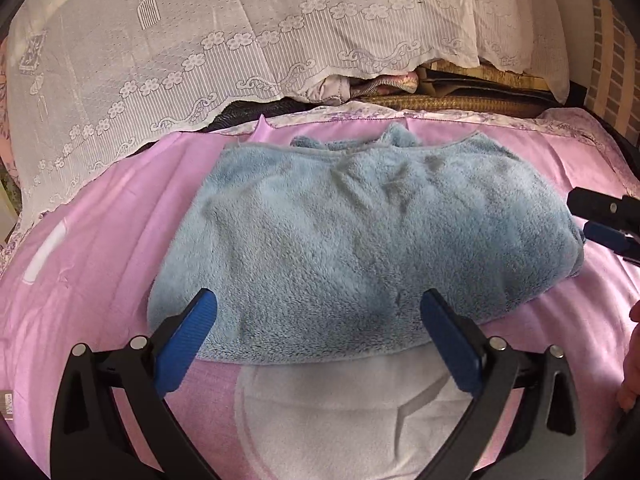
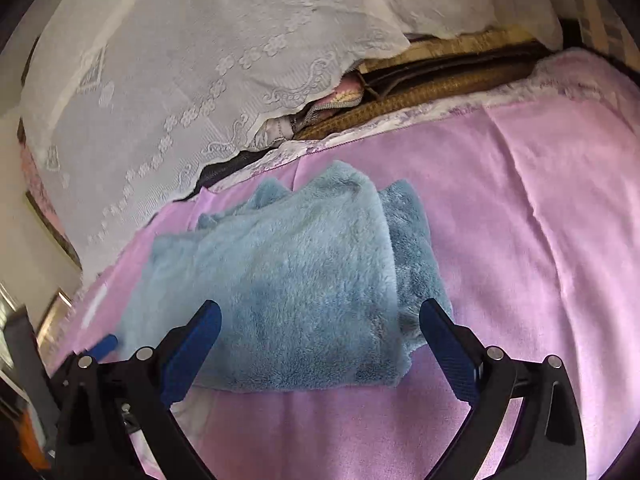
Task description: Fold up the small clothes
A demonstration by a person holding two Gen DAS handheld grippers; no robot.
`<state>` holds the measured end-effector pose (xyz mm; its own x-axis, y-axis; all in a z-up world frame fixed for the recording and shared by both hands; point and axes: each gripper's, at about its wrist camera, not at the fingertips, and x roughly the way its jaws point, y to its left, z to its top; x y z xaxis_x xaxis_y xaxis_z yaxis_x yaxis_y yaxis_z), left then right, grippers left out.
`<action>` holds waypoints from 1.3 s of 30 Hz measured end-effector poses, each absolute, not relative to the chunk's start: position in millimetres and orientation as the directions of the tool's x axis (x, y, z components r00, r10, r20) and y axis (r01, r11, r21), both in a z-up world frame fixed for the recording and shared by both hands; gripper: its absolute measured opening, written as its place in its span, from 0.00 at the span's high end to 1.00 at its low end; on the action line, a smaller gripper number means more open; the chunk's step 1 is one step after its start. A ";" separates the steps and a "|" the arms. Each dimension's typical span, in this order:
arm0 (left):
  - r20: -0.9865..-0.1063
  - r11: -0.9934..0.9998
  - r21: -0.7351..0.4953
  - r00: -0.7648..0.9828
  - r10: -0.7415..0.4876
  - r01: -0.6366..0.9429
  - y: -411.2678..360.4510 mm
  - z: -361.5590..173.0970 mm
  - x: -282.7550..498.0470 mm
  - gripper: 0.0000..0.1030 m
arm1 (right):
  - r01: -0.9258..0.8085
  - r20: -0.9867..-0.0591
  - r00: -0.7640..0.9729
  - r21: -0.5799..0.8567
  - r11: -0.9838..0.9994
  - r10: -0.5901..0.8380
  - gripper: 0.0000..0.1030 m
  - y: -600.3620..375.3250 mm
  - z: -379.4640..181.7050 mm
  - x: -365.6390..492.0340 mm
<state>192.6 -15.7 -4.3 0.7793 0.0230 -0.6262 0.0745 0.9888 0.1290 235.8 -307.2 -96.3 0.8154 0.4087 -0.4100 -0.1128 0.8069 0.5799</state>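
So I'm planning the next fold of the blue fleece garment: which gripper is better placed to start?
Probably left. The left gripper is open, centred on the blue fleece garment's near hem. The right gripper, also open, sits at its right-hand end.

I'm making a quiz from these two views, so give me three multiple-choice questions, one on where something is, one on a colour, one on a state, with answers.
1. Where does the garment lie?
A. on the pink sheet
B. under the lace cloth
C. on a wooden floor

2. What colour is the garment?
A. red
B. light blue
C. black

3. How does the left gripper stand?
A. shut on the garment
B. open, holding nothing
C. shut on the sheet

Answers:
1. A, pink sheet shows all round the garment.
2. B, its fleece is light blue in both views.
3. B, its blue fingers stand wide apart with the garment's near edge between them, ungripped; the right gripper is open too.
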 end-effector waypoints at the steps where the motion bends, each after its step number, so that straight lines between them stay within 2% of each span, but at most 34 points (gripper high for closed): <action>1: -0.627 0.988 0.131 0.779 0.020 0.079 -18.1 -2.9 191.7 0.04 | -0.105 -0.388 0.802 0.658 0.746 0.455 0.03 -319.2 -103.6 239.1; 4: -0.632 0.986 0.140 0.775 0.021 0.088 -27.7 0.5 191.6 0.04 | -0.093 -0.308 0.776 0.808 0.582 0.551 0.03 -344.6 -119.2 242.3; 9: -0.643 0.988 0.130 0.766 0.023 0.079 -42.2 7.8 203.1 0.04 | -0.069 -0.281 0.773 0.854 0.516 0.568 0.03 -359.7 -120.5 234.7; 13: -0.695 0.997 0.034 0.719 -0.030 0.074 -47.3 6.5 223.8 0.04 | -0.050 -0.285 0.734 0.883 0.467 0.617 0.04 -364.5 -130.4 233.2; 15: -0.720 0.998 0.010 0.693 -0.039 0.066 -50.3 -3.0 232.3 0.04 | -0.048 -0.324 0.722 0.858 0.511 0.611 0.04 -356.2 -130.1 233.5; 17: -0.735 0.997 0.044 0.678 -0.006 0.056 -52.9 -18.9 236.5 0.04 | -0.042 -0.377 0.708 0.821 0.569 0.597 0.04 -345.0 -128.5 235.2; 20: -0.714 0.992 0.100 0.700 0.018 0.075 -55.8 -30.1 231.5 0.04 | -0.032 -0.418 0.710 0.785 0.619 0.567 0.03 -332.3 -129.8 239.1; 24: -0.710 0.992 0.098 0.704 0.018 0.073 -55.9 -29.9 231.0 0.04 | -0.026 -0.475 0.714 0.717 0.696 0.515 0.03 -313.3 -128.6 252.7; 32: -0.706 0.993 0.096 0.708 0.016 0.074 -54.8 -29.7 231.4 0.04 | -0.050 -0.468 0.745 0.671 0.740 0.474 0.03 -300.1 -124.4 280.6; 39: -0.689 0.997 0.050 0.725 -0.014 0.067 -47.0 -24.2 227.7 0.04 | -0.094 -0.490 0.740 0.603 0.793 0.460 0.04 -290.2 -124.3 272.0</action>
<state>227.7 -47.0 -24.2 0.7247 -0.0138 -0.6889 0.0667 0.9965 0.0502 272.0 -290.2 -124.3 0.7400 0.4605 -0.4903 -0.0940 0.7925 0.6026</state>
